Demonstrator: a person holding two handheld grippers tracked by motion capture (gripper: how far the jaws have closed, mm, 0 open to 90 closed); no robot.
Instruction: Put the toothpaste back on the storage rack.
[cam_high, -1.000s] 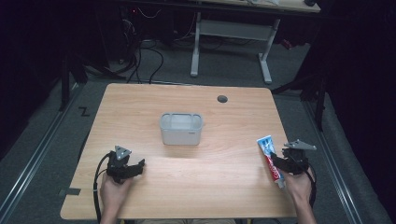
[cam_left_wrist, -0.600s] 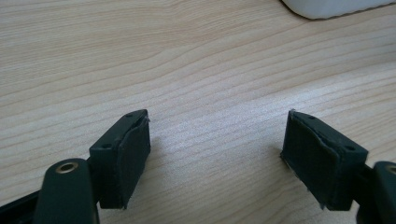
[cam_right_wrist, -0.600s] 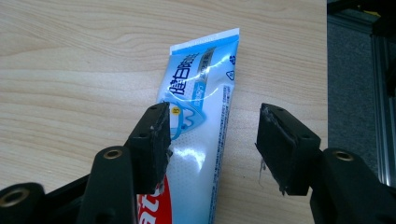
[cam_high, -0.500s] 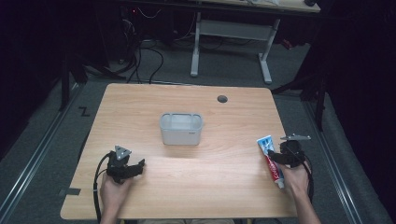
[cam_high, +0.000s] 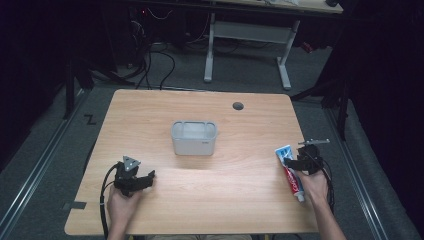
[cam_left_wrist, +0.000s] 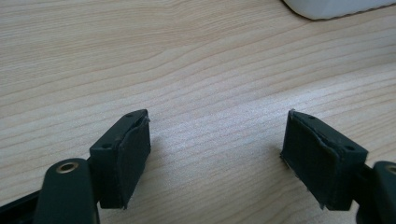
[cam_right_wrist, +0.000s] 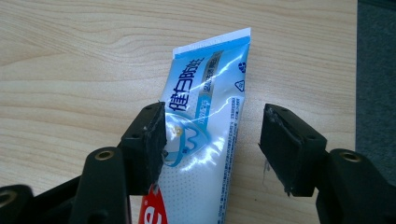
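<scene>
Item: toothpaste tube (cam_high: 291, 172), lying flat at the lower right of the high view, near the table (cam_high: 150, 115) edge. Our right gripper (cam_high: 301, 163) straddles it, its jaws having just been opening, pads not pressing. We judge this the approach (closing comes next). Our left gripper (cam_high: 141, 181), lower left, gapes idle. Centre: grey bin (cam_high: 194, 138), seemingly empty.

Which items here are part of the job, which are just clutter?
In play:
- blue, white and red toothpaste tube, lying flat on the table
- right gripper, open, jaws just widened, straddling the tube
- translucent grey plastic bin

Lying about:
- left gripper, open, idle
- round black desk grommet
</scene>
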